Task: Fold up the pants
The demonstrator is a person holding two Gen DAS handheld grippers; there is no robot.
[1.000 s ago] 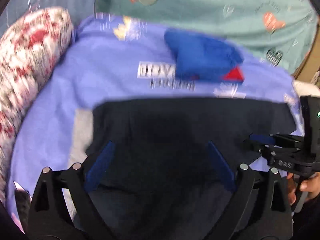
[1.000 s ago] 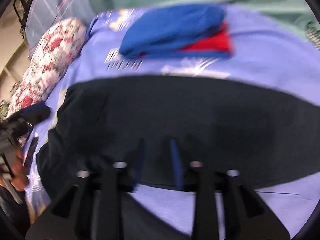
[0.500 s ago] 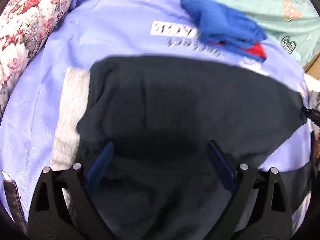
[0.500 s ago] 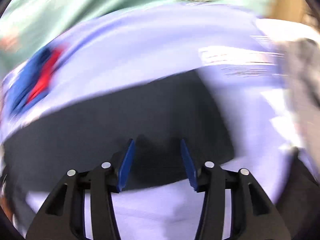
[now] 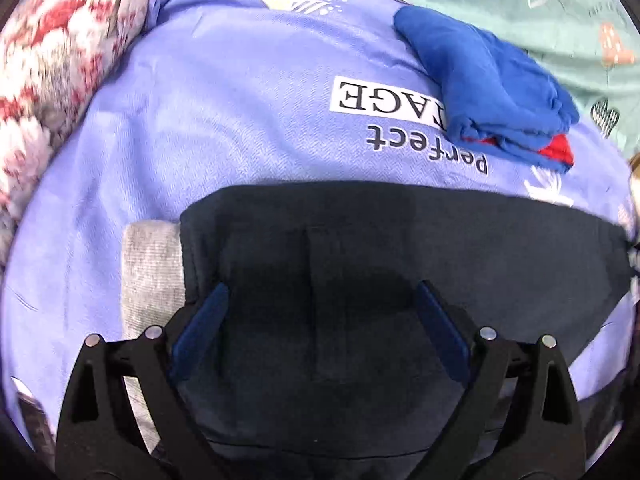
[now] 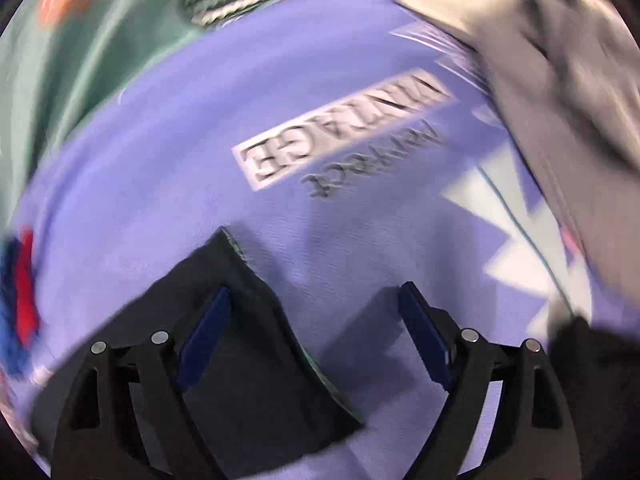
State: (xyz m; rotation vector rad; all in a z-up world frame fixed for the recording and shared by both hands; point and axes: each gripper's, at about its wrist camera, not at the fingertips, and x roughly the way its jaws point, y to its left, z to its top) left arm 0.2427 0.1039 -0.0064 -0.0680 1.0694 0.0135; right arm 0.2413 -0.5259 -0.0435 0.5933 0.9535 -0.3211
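- Your left gripper [image 5: 318, 312] hangs over the dark pants [image 5: 400, 248], its blue fingers [image 5: 200, 328] spread wide and closed on nothing; the cloth lies flat between and beyond them.
- The pants run as a broad band from outside your left finger away past your right finger, where the picture's edge cuts them off. Their near part is hidden under the gripper's black frame.
- A grey strip [image 5: 150, 276] shows just outside the left finger, touching the pants' end; whether it is a waistband or a separate cloth cannot be told.
- Beyond the fingertips lies the purple sheet [image 5: 200, 120], and further off to the right a folded blue-and-red bundle [image 5: 492, 84], well apart from the pants. A flowered bolster [image 5: 52, 64] is cut off far to the left.
- Your right gripper [image 6: 314, 306] has just been opening; its fingers [image 6: 206, 332] now stand wide with nothing gripped.
- In the right wrist view a corner of the pants [image 6: 240, 340] lies under and around the left finger, ending short of the right finger, which is over bare sheet [image 6: 160, 160].
- That view is smeared: a grey cloth [image 6: 560, 80] beyond the right finger and a dark shape at the far right edge cannot be made out.
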